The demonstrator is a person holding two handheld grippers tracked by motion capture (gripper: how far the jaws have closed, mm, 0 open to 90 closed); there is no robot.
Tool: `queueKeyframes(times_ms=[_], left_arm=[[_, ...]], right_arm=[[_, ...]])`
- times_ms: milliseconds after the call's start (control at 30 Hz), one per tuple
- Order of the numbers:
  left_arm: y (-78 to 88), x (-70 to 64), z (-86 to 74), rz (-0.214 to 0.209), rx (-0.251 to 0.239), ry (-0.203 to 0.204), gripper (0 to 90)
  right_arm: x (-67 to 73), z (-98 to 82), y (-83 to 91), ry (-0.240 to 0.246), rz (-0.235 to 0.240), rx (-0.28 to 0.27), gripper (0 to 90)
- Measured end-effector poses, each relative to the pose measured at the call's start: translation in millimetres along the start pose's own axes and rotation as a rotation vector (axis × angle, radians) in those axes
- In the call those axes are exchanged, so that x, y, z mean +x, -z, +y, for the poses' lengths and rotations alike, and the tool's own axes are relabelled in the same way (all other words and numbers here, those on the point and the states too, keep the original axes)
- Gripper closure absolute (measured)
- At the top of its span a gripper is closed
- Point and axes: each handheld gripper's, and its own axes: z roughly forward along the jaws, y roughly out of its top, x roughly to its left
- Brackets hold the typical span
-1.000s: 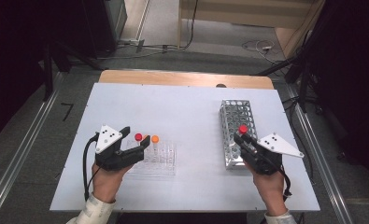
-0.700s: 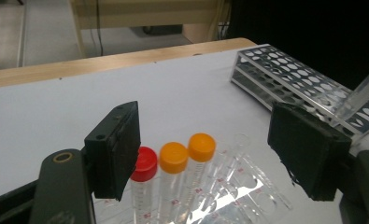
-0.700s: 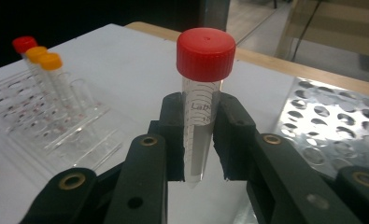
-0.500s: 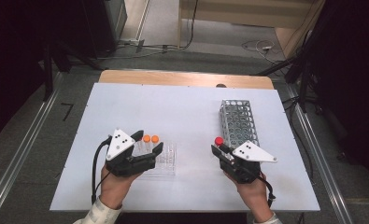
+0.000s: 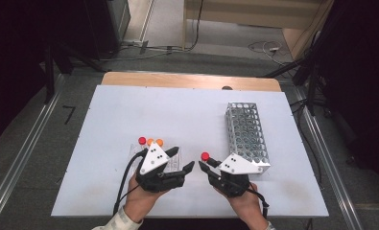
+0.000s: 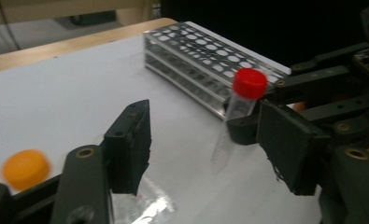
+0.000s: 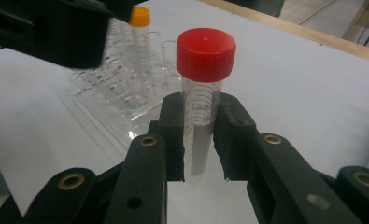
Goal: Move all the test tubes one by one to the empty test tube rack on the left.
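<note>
R claw (image 7: pixel 198 135) clamped on red-cap tube (image 7: pixel 202 93) | L claw (image 6: pixel 205 140) part-wide, just been closing, nothing between, facing tube

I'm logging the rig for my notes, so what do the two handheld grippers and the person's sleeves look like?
Both the left gripper and the right gripper are black two-jaw linkages with brass-coloured pivot rivets, and each carries a pale grey three-cornered plate with dark dots. A black cable trails from each. The sleeve is light-coloured.
</note>
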Motion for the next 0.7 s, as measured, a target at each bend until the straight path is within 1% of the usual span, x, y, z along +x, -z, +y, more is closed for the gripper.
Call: queueKeyframes(times_ms=[167,233,267,400,500,533,600,700], left_arm=[[-5.5,-8.0,2.8,-0.050,-0.014,-0.014,48.2],[-6.8,-10.1,3.6,-0.058,-0.014,-0.021,51.4],[-7.4,-11.1,3.8,-0.062,-0.014,-0.025,53.8],[-9.0,-13.1,3.9,-0.067,-0.010,-0.037,62.8],[-9.9,-14.3,3.7,-0.058,-0.010,-0.048,64.7],[-9.9,-14.5,3.6,-0.056,-0.011,-0.051,66.7],[-9.7,-14.5,3.8,-0.053,-0.012,-0.052,69.2],[-8.9,-15.0,4.5,-0.049,-0.015,-0.051,70.1]], right_arm=[[10.6,1.5,0.3,0.024,0.025,0.004,71.2],[14.0,2.1,0.5,0.025,0.033,0.006,71.2],[14.6,2.3,0.4,0.036,0.035,0.003,71.2],[18.0,3.5,1.3,0.030,0.050,-0.001,71.2],[18.9,4.1,1.5,0.028,0.058,-0.004,71.2],[18.9,4.1,1.5,0.030,0.058,-0.004,71.2],[18.6,4.3,1.6,0.027,0.061,-0.004,71.2],[18.4,4.5,2.1,0.019,0.065,-0.005,70.6]])
